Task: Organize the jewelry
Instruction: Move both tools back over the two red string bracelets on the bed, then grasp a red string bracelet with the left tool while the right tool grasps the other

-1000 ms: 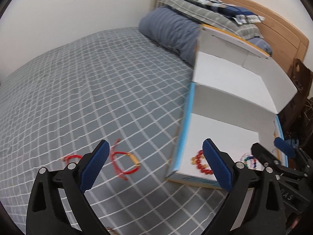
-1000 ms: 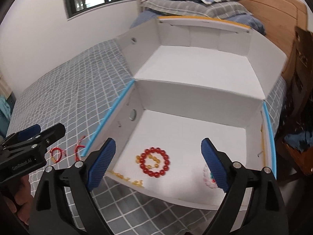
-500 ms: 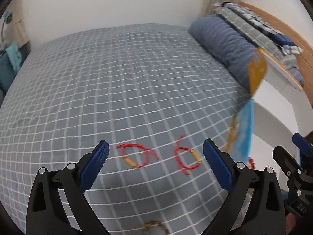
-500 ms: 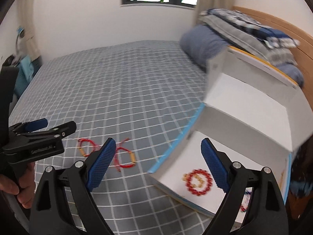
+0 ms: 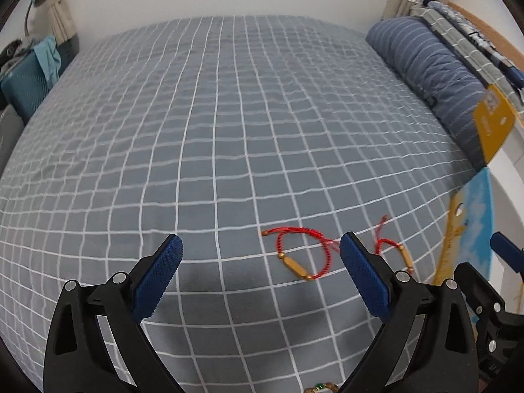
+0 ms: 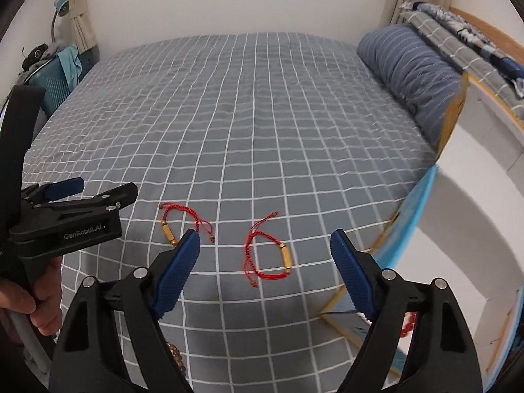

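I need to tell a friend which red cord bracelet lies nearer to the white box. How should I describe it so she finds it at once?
Start at the open white cardboard box with the blue edge on the right side of the grey checked bedspread. Two red cord bracelets with gold tube beads lie on the bedspread left of it. Yours is the right-hand bracelet, between the open right gripper fingers; the other bracelet lies by the left gripper.

Legible text: the marking "GenRobot.AI" appears in light lettering on the black side face of the left gripper (image 6: 70, 211), as seen in the right wrist view. A printed square code and small lettering appear on the yellow flap of the box (image 5: 493, 121) in the left wrist view; both are too small and blurred to read.
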Demonstrator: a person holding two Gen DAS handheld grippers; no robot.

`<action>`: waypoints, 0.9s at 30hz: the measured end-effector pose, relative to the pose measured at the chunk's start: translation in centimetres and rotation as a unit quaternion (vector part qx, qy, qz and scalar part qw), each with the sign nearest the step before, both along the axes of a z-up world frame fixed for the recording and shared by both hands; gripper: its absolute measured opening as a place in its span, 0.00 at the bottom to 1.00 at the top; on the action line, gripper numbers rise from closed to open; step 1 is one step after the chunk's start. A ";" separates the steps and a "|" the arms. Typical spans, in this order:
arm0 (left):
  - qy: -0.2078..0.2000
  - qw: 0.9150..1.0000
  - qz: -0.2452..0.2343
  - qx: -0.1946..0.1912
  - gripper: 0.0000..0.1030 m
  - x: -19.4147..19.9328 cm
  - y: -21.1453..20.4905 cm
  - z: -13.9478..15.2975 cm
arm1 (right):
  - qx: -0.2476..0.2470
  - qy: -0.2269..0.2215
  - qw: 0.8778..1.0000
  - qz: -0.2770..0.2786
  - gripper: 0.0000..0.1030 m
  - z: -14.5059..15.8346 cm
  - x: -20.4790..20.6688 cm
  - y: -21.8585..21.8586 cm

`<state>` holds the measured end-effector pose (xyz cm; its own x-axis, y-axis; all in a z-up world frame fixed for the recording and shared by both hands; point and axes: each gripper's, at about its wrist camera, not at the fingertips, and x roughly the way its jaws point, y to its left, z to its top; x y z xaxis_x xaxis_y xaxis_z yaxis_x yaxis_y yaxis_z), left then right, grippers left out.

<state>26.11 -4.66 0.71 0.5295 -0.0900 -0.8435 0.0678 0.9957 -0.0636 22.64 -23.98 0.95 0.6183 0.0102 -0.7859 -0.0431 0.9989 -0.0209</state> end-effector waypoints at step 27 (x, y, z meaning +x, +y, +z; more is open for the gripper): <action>0.052 0.998 -0.007 0.028 0.80 3.0 -0.4 -10.2 | 0.004 0.075 0.997 -0.019 0.79 -12.7 5.6 -0.3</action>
